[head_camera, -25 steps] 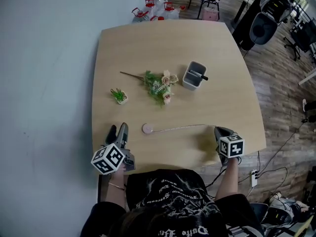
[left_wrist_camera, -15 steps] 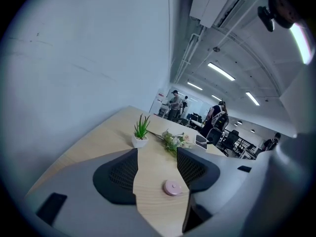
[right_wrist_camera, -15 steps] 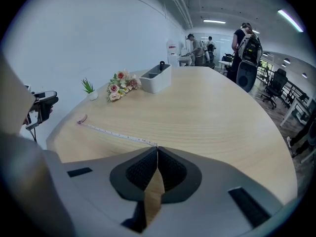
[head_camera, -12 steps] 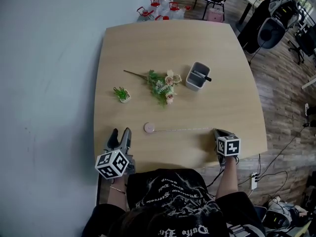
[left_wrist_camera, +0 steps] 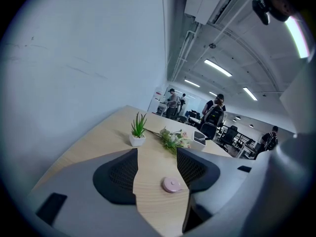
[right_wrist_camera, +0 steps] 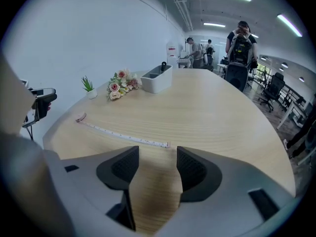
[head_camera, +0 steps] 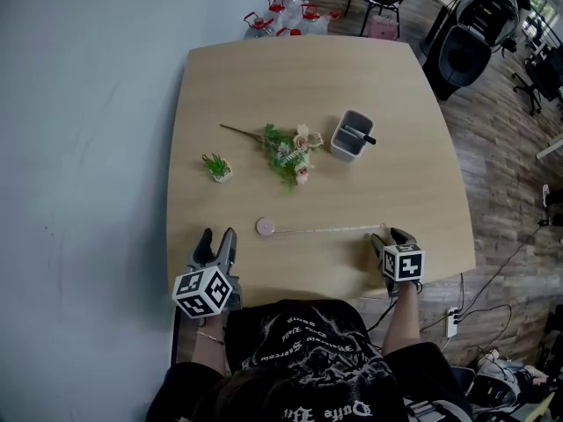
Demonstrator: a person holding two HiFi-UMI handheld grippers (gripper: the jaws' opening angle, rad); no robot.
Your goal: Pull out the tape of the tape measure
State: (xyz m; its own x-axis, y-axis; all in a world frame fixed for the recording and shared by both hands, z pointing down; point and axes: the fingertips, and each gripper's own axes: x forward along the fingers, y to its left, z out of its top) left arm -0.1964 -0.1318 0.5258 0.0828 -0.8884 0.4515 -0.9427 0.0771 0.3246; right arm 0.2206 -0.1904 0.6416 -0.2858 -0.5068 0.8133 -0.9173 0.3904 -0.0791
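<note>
— Letting go, is that safe?
— Maybe not; the right gripper (right_wrist_camera: 157,154), tipped down, has just been opening; the tape (head_camera: 325,229) lies loose on the table (head_camera: 264,86), and might zip back into its pink case (head_camera: 264,227).
— The left gripper (left_wrist_camera: 157,154)?
— Open, empty, low, pointing at the case, not touching.

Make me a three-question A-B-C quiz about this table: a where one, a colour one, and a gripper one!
1. Where is the tape measure case? A. on the table B. in the grey box C. on the floor
2. What colour is it? A. blue B. pink C. black
3. The right gripper is: A. shut on the case B. shut on a flower C. open
Answers: 1 A, it lies on the bare wood. 2 B, plainly pink. 3 C, its jaws have just been opening, nothing between them.
</note>
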